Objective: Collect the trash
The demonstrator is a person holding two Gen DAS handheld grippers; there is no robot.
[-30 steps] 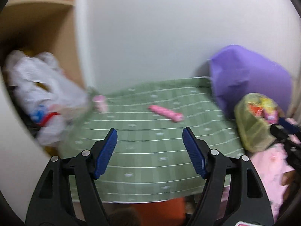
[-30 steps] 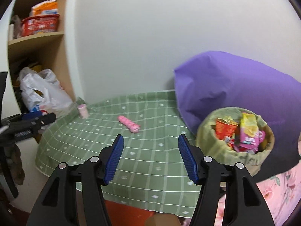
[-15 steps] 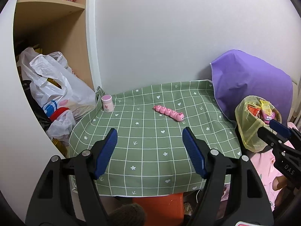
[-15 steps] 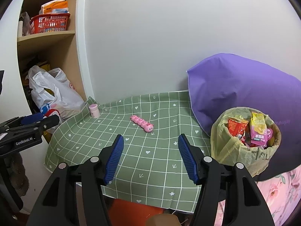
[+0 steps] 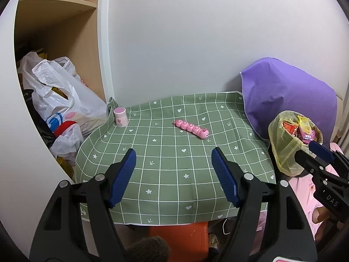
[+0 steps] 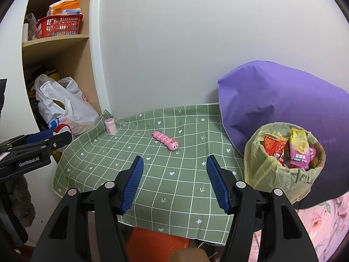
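Note:
A bin lined with a yellow bag, full of snack wrappers, stands at the right of the table; it also shows in the left wrist view. A pink caterpillar toy and a small pink jar sit on the green checked tablecloth. My left gripper is open and empty above the cloth's near part. My right gripper is open and empty, left of the bin.
A purple cushion leans on the wall behind the bin. A white plastic bag fills the lower shelf at left. A red basket sits on the upper shelf. An orange stool is under the table.
Both views have steadied and pulled back slightly from the table after a blurred move. Both grippers stay open and empty. The objects on the cloth have not moved.

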